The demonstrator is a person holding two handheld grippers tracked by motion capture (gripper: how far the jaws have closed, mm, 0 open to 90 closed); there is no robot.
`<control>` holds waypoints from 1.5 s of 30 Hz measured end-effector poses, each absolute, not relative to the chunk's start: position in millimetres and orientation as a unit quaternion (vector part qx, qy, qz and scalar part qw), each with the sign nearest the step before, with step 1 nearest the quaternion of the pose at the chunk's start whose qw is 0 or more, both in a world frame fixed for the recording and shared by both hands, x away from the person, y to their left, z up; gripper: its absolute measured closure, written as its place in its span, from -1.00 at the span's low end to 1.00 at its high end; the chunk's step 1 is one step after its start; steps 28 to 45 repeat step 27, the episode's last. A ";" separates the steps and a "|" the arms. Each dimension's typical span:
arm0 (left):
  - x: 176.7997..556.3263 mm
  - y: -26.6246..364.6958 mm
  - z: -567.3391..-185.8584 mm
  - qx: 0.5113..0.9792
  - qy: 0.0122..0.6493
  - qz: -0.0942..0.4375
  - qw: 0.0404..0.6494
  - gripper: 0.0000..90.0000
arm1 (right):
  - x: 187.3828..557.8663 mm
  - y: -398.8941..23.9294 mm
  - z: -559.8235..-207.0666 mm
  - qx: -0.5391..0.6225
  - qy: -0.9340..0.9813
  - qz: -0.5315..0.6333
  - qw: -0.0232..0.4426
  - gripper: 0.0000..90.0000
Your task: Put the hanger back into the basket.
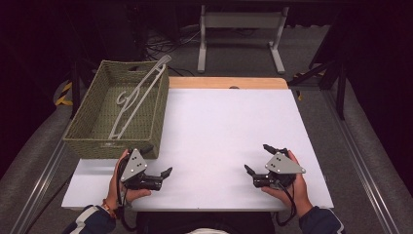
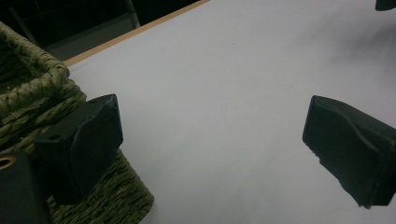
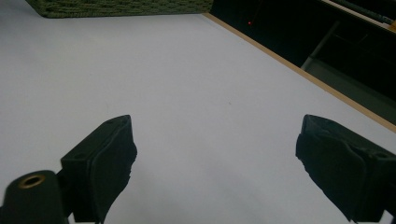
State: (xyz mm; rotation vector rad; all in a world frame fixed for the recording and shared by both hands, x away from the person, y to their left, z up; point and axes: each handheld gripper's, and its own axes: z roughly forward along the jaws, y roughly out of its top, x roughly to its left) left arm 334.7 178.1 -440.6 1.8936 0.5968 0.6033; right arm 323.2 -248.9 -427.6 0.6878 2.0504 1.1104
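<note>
A woven green basket (image 1: 92,131) stands on the left of the white table (image 1: 229,126). In it a pale grey clothes hanger (image 1: 136,97) leans, its upper end over the far right corner. A hand holds my left gripper (image 1: 158,160) just in front of the basket's near right corner, open and empty. In the left gripper view its jaws (image 2: 212,135) stand wide apart and the left one is close against the basket (image 2: 28,93). My right gripper (image 1: 256,157) rests at the near right of the table, also open and empty, with bare table between its jaws (image 3: 219,154).
A wooden strip (image 1: 229,83) edges the table's far side. Beyond it a white metal frame (image 1: 241,29) stands on the floor among cables. The basket's near side (image 3: 116,7) runs along the top of the right gripper view.
</note>
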 end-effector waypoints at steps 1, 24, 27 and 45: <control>334.6 177.2 -441.1 0.786 0.249 0.249 0.508 -0.87 | 323.1 -248.8 -427.6 0.265 0.791 0.428 0.348 -0.74; 336.2 168.3 -447.5 0.804 0.234 0.242 0.491 -0.91 | 326.5 -253.4 -429.0 0.266 0.790 0.431 0.346 -0.74; 336.2 167.2 -448.6 0.804 0.238 0.242 0.488 -0.91 | 327.6 -254.3 -428.2 0.269 0.788 0.433 0.345 -0.74; 336.2 167.2 -448.6 0.804 0.238 0.242 0.488 -0.91 | 327.6 -254.3 -428.2 0.269 0.788 0.433 0.345 -0.74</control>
